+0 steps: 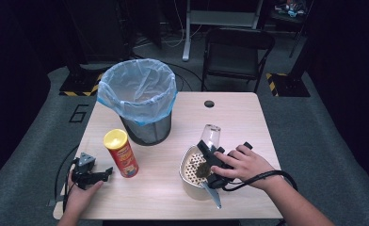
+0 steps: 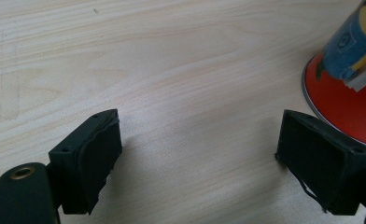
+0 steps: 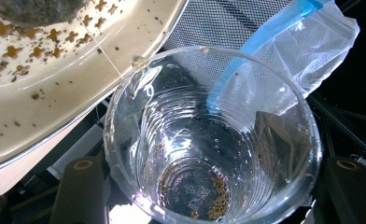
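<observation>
The right gripper [image 1: 210, 151] is clamped around one clear plastic cup [image 3: 209, 140], which is tipped over the rim of a cream strainer bowl [image 1: 185, 176]. In the right gripper view the cup is seen from its mouth, a jaw on either side of its wall, and a few brown grains are left at its bottom; the tilt is judged to be for emptying it into the bowl. A dark clump and scattered brown bits lie on the bowl's perforated floor, so the holes seem meant to catch solids. The bowl sits on the table [image 1: 229, 117] near its front right.

The left gripper [image 1: 94, 176] rests at the front left edge, its jaws spread wide over bare wood with nothing between them, apparently kept out of the way. Just beside it one red snack can [image 1: 121, 153] with a yellow lid stands upright. Behind the can one mesh bin [image 1: 147, 127] lined with a blue bag is placed near the back, probably to take waste.
</observation>
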Demonstrator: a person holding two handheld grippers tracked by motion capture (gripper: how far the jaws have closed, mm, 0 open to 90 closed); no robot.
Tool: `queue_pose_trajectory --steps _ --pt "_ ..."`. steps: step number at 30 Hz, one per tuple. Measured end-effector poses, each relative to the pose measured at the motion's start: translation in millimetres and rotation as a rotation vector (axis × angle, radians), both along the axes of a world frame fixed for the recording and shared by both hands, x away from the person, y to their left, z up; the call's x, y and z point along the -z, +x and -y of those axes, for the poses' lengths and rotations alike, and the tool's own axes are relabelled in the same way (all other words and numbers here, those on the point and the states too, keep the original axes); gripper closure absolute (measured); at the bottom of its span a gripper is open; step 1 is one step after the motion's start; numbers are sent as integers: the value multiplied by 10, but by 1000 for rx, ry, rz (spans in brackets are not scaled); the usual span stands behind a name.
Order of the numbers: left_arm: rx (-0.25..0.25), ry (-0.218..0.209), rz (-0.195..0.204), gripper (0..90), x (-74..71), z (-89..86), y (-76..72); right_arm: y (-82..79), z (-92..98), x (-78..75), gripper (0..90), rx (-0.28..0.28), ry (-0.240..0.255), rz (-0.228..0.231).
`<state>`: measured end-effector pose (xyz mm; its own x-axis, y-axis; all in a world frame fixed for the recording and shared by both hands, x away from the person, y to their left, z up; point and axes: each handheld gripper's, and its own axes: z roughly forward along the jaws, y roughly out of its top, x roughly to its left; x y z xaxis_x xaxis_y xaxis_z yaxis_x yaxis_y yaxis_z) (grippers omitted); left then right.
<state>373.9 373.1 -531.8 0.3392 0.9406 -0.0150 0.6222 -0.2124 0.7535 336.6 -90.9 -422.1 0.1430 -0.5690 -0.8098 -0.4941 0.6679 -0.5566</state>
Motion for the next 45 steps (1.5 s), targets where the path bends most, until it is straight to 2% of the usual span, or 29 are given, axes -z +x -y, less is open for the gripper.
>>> queue_pose_trajectory --steps 9,12,17,23,24,25,26,29,30,31,32,37,38,39,40,41,42,43,44,45 --pt "0 0 0 133 0 0 0 3 -1 -16 355 -1 -10 1" --pt "0 0 0 133 0 0 0 3 1 -18 354 -1 4 2" --pt "0 0 0 133 0 0 0 4 2 -26 353 -1 0 10" --pt "0 0 0 133 0 0 0 2 -1 -24 353 -8 28 24" --pt "0 0 0 133 0 0 0 -7 9 0 353 10 67 16" --pt "0 0 0 133 0 0 0 5 -4 -14 353 -15 45 31" --pt "0 1 0 133 0 0 0 -11 -11 -59 354 1 -37 50" --pt "0 0 0 133 0 0 0 -16 -10 -53 353 0 -22 60" --pt "0 1 0 133 0 0 0 -18 9 -3 353 10 58 55" --pt "0 0 0 133 0 0 0 -18 13 6 353 8 84 59" --pt "0 0 0 133 0 0 0 -14 4 -42 353 -5 36 88" --pt "0 1 0 133 0 0 0 -8 21 -55 351 -1 112 108" --pt "0 0 0 133 0 0 0 -11 30 -35 349 -6 270 147" --pt "0 0 0 133 0 0 0 -11 30 -35 349 -6 270 147" --pt "0 1 0 133 0 0 0 -12 44 -60 349 6 361 119" --pt "0 0 0 133 0 0 0 -16 42 -88 349 4 382 121" --pt "0 0 0 133 0 0 0 -29 19 -147 348 -23 370 169" --pt "0 0 0 133 0 0 0 -29 19 -147 348 -23 370 169" --pt "0 0 0 133 0 0 0 -18 47 -122 346 6 526 87" --pt "0 0 0 133 0 0 0 -18 47 -122 346 6 526 87"
